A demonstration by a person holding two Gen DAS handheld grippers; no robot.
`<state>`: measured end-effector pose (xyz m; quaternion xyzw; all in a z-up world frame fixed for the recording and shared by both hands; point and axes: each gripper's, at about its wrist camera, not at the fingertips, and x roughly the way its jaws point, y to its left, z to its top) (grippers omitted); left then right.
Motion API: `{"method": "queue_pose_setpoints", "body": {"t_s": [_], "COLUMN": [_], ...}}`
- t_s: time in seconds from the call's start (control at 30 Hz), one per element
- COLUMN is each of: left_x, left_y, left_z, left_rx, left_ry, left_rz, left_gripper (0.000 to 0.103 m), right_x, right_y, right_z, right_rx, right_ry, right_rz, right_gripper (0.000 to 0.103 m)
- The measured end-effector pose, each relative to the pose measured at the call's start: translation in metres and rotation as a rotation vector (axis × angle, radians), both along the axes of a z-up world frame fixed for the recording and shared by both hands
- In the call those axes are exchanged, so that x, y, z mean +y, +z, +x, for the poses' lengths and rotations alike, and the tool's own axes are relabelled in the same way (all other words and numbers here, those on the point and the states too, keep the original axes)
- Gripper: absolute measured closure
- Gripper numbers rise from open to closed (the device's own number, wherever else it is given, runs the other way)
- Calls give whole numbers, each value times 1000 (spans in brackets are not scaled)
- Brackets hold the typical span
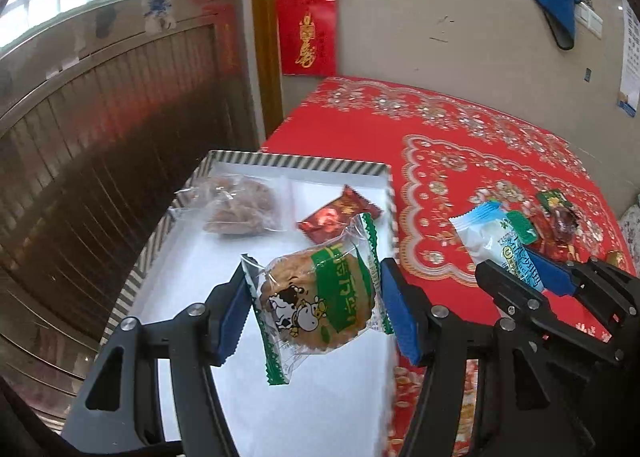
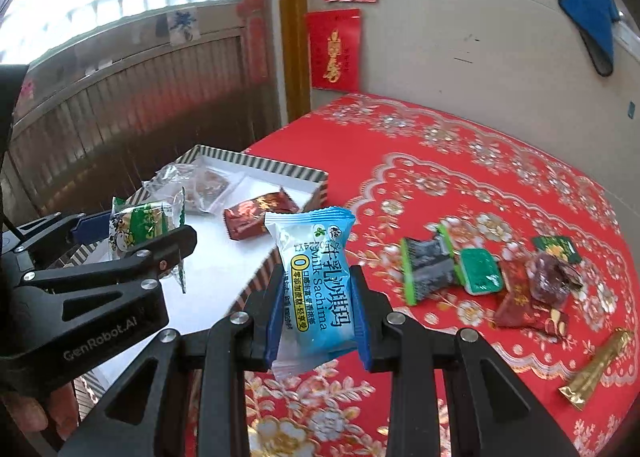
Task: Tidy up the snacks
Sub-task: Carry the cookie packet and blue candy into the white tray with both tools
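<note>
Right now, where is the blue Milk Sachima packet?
The blue Milk Sachima packet is clamped upright in the right gripper, in the air above the red tablecloth, just right of the striped box.

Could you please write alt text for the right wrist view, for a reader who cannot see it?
The right gripper clamps a blue Milk Sachima packet above a red floral tablecloth. At left, the left gripper holds a green cow-print biscuit packet over a striped-rim box; loose snacks lie at right.
</note>
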<state>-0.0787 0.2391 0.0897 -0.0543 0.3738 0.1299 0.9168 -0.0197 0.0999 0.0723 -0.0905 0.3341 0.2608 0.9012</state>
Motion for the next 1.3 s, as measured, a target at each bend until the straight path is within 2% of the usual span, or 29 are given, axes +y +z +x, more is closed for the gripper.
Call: {"method": "queue_pose_setpoints", "body": {"t_s": [0.17, 0.3, 0.6, 0.87, 1.3], "left_x": [27, 46, 81, 92, 98], "left_y": [-6, -10, -30, -39, -53], "left_z": [3, 3, 10, 16, 27], "left_rx": [32, 45, 95, 118, 152], "left_ry": [22, 60, 103, 108, 115], "left_rz": [-25, -7, -16, -26, -29], "left_gripper": [40, 40, 40, 40, 40], "right_x": [21, 36, 79, 102, 114], "right_y": [-1, 0, -12, -27, -41], "right_z": [5, 8, 16, 23, 35], "right_rx": [9, 7, 38, 71, 114], "right_ry": [30, 53, 116, 141, 149], "right_rz": [-11, -21, -54, -84, -106], "right_gripper": [73, 73, 73, 73, 73]}}
